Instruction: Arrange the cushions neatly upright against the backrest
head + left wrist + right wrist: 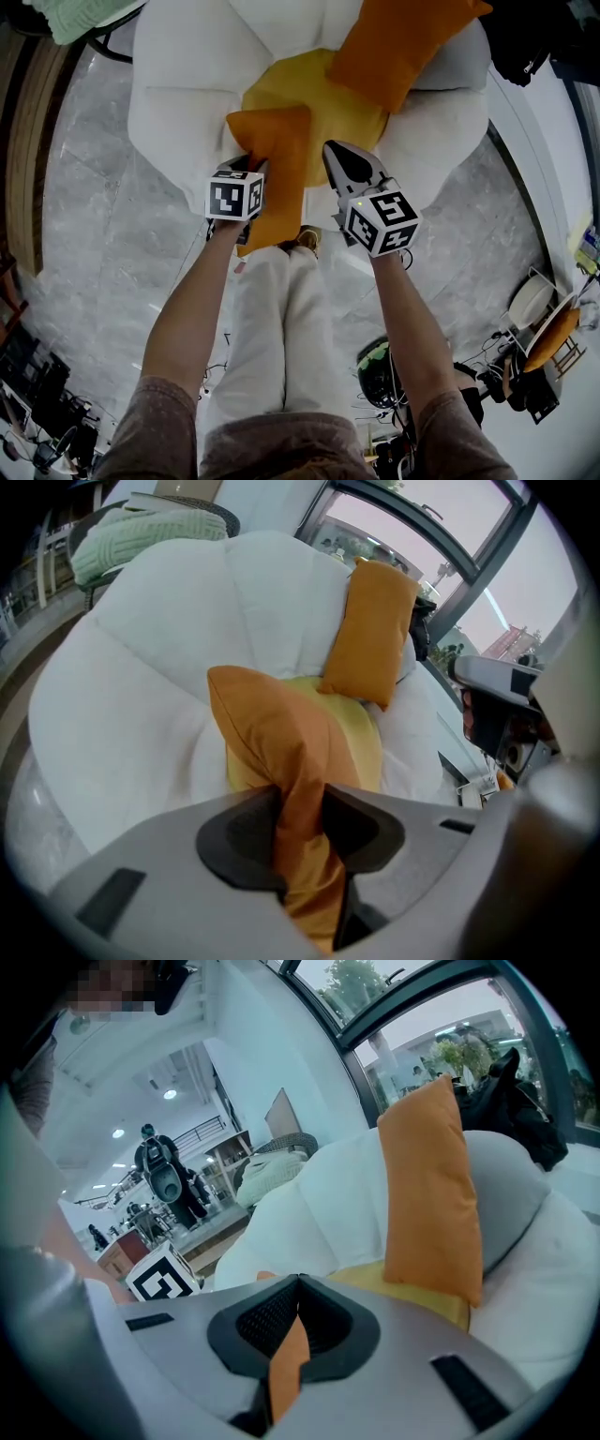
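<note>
A small orange cushion [277, 159] hangs over the front of the white round armchair [178, 103], and both grippers hold it. My left gripper [246, 169] is shut on its left side, the fabric bunched between the pads [300, 827]. My right gripper [339, 159] is shut on its right edge; a thin strip of orange cloth [286, 1372] shows between the jaws. A second orange cushion [403, 42] leans upright against the backrest at the right [375, 630] [427, 1194]. A yellow seat cushion [328, 103] lies flat beneath both.
A green blanket [150, 532] lies on a dark chair behind the armchair to the left. A black bag [516, 1101] rests past the armchair's right side. My legs in white trousers [272, 328] stand at its front. Cables and gear [544, 328] clutter the floor on the right.
</note>
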`<state>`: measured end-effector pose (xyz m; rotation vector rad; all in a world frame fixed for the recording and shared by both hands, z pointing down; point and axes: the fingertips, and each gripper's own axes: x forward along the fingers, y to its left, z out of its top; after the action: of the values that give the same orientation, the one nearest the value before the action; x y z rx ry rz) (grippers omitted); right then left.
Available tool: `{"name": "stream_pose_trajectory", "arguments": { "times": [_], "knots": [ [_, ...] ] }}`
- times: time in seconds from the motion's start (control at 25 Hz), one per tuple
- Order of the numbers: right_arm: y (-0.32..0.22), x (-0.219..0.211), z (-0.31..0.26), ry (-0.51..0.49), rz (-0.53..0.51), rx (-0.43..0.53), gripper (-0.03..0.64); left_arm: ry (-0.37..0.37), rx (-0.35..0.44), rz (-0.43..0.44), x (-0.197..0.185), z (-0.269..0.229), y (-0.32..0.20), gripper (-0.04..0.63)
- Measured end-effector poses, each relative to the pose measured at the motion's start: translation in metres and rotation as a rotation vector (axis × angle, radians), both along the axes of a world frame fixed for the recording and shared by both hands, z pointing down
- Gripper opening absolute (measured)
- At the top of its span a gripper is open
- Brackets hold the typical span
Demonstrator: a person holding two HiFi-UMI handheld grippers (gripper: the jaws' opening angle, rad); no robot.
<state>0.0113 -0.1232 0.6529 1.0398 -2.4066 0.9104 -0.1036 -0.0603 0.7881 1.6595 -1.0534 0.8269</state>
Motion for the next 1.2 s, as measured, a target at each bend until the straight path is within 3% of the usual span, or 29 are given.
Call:
{"name": "stream_pose_trajectory", "arguments": {
  "times": [0.2, 0.44, 0.8, 1.2],
  "knots": [
    [-0.006, 0.004, -0.005, -0.002, 0.009, 0.008, 0.018, 0.018, 0.012, 0.046, 0.006, -0.011, 0.001, 0.137],
    [-0.008, 0.009, -0.010, -0.001, 0.015, 0.013, 0.018, 0.039, 0.088, 0.087, 0.017, -0.034, -0.020, 0.137],
    [-0.013, 0.011, -0.013, 0.003, 0.020, 0.017, 0.018, 0.050, 0.251, 0.015, -0.004, -0.085, -0.092, 0.137],
    [-0.032, 0.007, -0.024, -0.004, 0.018, 0.038, 0.018, 0.058, 0.386, 0.025, -0.005, -0.127, -0.159, 0.137]
  ]
}}
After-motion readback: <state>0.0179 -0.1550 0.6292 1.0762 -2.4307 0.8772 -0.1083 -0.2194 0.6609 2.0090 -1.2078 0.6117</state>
